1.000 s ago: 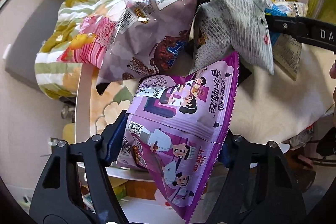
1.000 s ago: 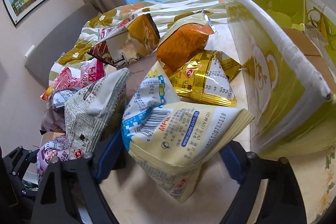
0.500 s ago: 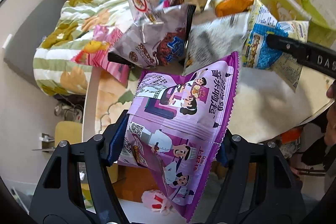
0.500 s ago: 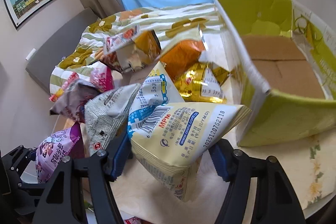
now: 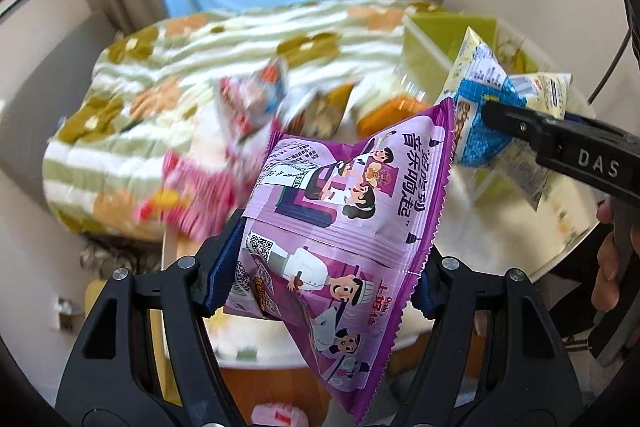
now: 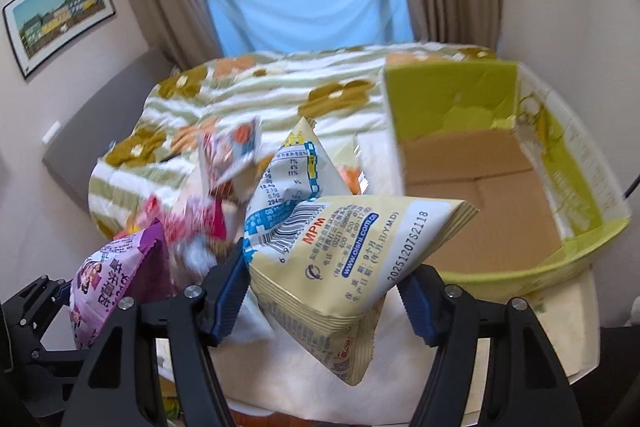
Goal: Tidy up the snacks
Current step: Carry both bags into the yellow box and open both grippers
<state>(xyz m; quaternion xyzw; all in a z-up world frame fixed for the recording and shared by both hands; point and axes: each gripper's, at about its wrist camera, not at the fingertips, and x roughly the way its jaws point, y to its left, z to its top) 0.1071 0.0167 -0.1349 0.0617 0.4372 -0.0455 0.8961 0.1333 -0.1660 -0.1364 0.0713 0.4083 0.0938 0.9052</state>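
Note:
My left gripper (image 5: 320, 275) is shut on a purple snack bag (image 5: 340, 219) with cartoon chefs and holds it in the air above the table's near edge. My right gripper (image 6: 324, 291) is shut on a cream and blue snack bag (image 6: 340, 243), raised above the table beside an open green cardboard box (image 6: 460, 99) whose brown floor shows bare. The right gripper's bag (image 5: 480, 123) also shows in the left wrist view, and the purple bag (image 6: 116, 279) shows at the left of the right wrist view.
Several other snack bags (image 5: 248, 99) lie blurred in a pile on the round white table (image 6: 576, 339). A bed with a green flowered quilt (image 6: 280, 83) stands behind the table. Curtains and a window are at the back.
Both grippers have risen with their bags and pulled back from the pile. The view now looks down on the table, and the box's inside shows.

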